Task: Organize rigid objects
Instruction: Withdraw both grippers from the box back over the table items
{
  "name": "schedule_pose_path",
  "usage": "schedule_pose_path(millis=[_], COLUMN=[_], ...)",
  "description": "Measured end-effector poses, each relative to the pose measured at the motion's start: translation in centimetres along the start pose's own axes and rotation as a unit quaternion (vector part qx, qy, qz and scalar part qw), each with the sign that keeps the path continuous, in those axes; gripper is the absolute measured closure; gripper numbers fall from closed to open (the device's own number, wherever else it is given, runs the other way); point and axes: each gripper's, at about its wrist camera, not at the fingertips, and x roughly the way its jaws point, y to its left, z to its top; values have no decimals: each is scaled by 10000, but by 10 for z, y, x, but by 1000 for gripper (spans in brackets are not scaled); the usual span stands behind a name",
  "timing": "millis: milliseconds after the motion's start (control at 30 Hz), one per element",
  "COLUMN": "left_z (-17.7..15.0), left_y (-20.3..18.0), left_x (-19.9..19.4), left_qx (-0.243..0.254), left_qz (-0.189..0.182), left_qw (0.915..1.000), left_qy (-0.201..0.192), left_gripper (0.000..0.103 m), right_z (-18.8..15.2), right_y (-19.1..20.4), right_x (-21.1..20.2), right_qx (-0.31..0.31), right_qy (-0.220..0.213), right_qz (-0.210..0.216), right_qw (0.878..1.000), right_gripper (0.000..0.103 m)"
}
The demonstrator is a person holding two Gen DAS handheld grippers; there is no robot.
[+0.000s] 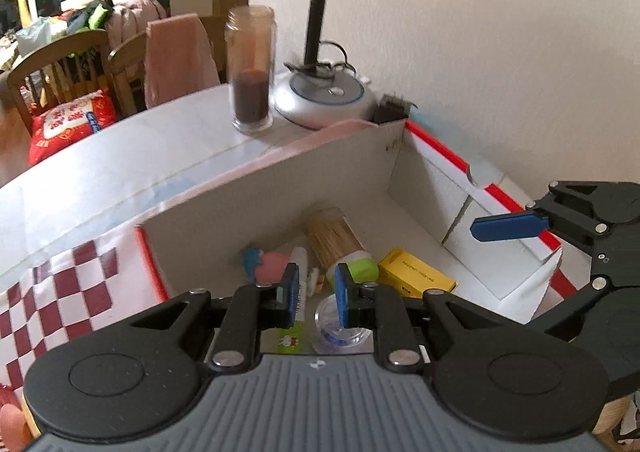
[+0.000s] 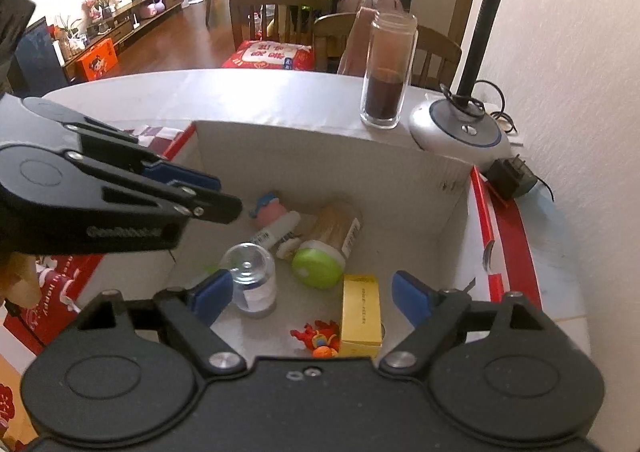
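While both tools hang over the open cardboard box (image 2: 320, 144), entries run as follows. Left gripper (image 1: 318, 292): jaws drawn together, nothing between the pads. Right gripper (image 2: 308, 294): jaws wide apart, empty.

Box contents, on the floor:
- clear small bottle (image 2: 252, 280), near the left wall
- toothpick canister with green lid (image 2: 328, 248), lying mid-floor
- yellow carton (image 2: 362, 316), towards the right wall
- white tube (image 2: 276, 230) and pink figure (image 2: 268, 210), towards the far wall
- red-orange toy (image 2: 318, 338), at the near edge

Outside, past the box's far right corner on the table: glass jar of dark powder (image 2: 386, 84), upright, just beside the lamp base (image 2: 460, 132).

Hazard, judged: the jar is tall, narrow and lidless; a reach that clips it or the lamp neck would tip it and spill powder.

Pose: both grippers angle steeply downward, the left beside the right.
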Motion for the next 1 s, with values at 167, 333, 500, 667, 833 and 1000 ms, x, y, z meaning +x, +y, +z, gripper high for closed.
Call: schedule_pose_path(millis=[167,333,500,667,833,1000], left_z=[-6,-17,-32,-50,-73,-99], left_y=[8,19,35,56,83,116], left_x=[-25,-53,-81,-105,-127,-146], left_qx=[-34,-32,-170,-288,-364,-493], left_qz=[135,225,232,309,458,609], left_qw=[9995,9982,9969,9955,9942,9930], left_qy=[-273,-560,-735,-851,-903,-887], left_gripper=[85,85,85,85,85,85], right_z=[2,5,9,11,13,15], right_y=[12,29,51,76,106,140], right_x=[-14,-29,-38,-42,-41,-39], right_qx=[30,40,33,142,148,108], right_qy=[-141,-449,-561,-672,-791,-887], right_qz=[0,-49,112,298,459,599], right_qw=[9999,9990,9984,9972,9957,9942], right_gripper=[15,15,12,9,7,5])
